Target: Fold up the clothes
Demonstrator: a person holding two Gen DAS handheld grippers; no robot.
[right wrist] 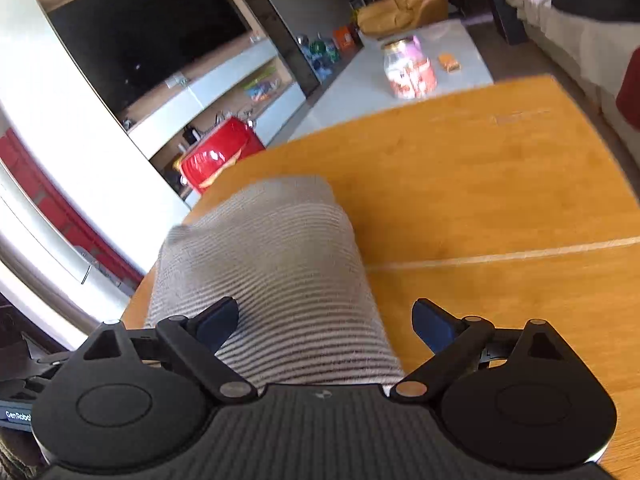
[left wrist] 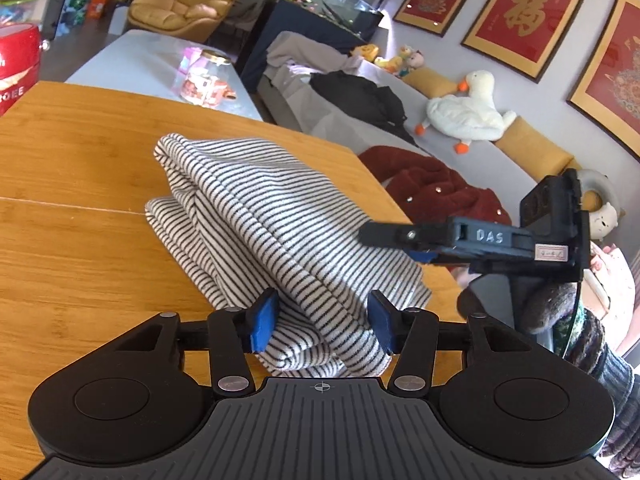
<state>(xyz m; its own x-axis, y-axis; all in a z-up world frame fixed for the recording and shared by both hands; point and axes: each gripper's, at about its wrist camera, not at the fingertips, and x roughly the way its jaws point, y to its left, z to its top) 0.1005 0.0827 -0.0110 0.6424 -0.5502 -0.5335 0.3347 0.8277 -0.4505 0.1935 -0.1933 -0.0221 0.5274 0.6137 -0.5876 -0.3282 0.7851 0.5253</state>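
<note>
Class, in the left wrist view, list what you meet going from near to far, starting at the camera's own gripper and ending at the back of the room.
Left gripper → striped garment → wooden table → glass jar → yellow armchair.

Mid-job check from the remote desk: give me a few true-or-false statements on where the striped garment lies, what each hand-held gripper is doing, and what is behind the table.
1. The striped garment lies folded in a bundle on the wooden table. True.
2. The right hand-held gripper is clamped shut on the cloth. False: its jaws stand wide apart, with the garment's near end between them.
3. The left hand-held gripper has the garment's near end between its blue pads. True.
4. The garment is plain red. False: it is white with thin dark stripes.
5. A white plush goose lies on the sofa behind the table. True.
</note>
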